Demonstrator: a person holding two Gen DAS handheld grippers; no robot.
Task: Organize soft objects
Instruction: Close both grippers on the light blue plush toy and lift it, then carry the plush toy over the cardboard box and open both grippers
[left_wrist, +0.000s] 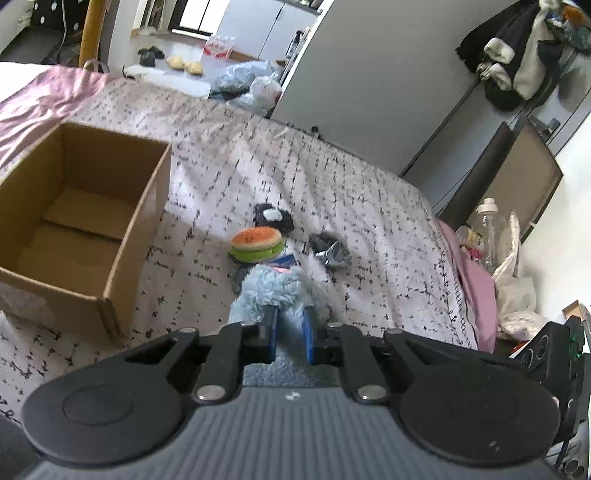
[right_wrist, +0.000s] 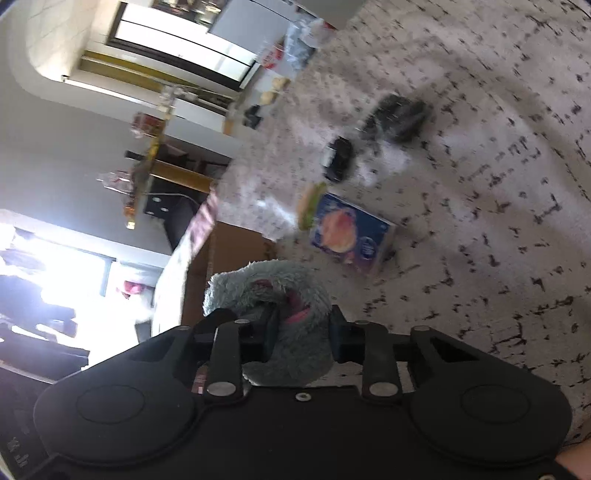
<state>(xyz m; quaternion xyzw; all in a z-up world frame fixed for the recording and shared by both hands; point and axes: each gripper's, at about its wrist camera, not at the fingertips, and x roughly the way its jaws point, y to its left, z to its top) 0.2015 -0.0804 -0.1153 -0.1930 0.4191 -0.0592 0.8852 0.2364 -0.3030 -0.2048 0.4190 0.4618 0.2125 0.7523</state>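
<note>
My left gripper (left_wrist: 290, 319) is shut on a pale blue fluffy plush (left_wrist: 271, 288) that lies on the patterned bed cover (left_wrist: 369, 206). Just beyond it are a burger plush (left_wrist: 256, 242), a small black toy (left_wrist: 272, 218) and a dark grey crumpled item (left_wrist: 329, 251). An open, empty cardboard box (left_wrist: 122, 236) stands to the left. In the right wrist view, my right gripper (right_wrist: 303, 319) is shut on pale blue fluffy plush (right_wrist: 258, 277) with pink trim. I cannot tell whether it is the same toy. Ahead lie a blue picture box (right_wrist: 351, 236), the burger plush (right_wrist: 309, 206) and the black toy (right_wrist: 338, 158).
The bed's right edge drops to a pink sheet (left_wrist: 476, 280), with bottles and bags (left_wrist: 491, 229) on the floor beside it. A grey wardrobe (left_wrist: 369, 74) stands behind the bed. Plastic bags (left_wrist: 255, 81) and slippers lie on the floor past the far edge.
</note>
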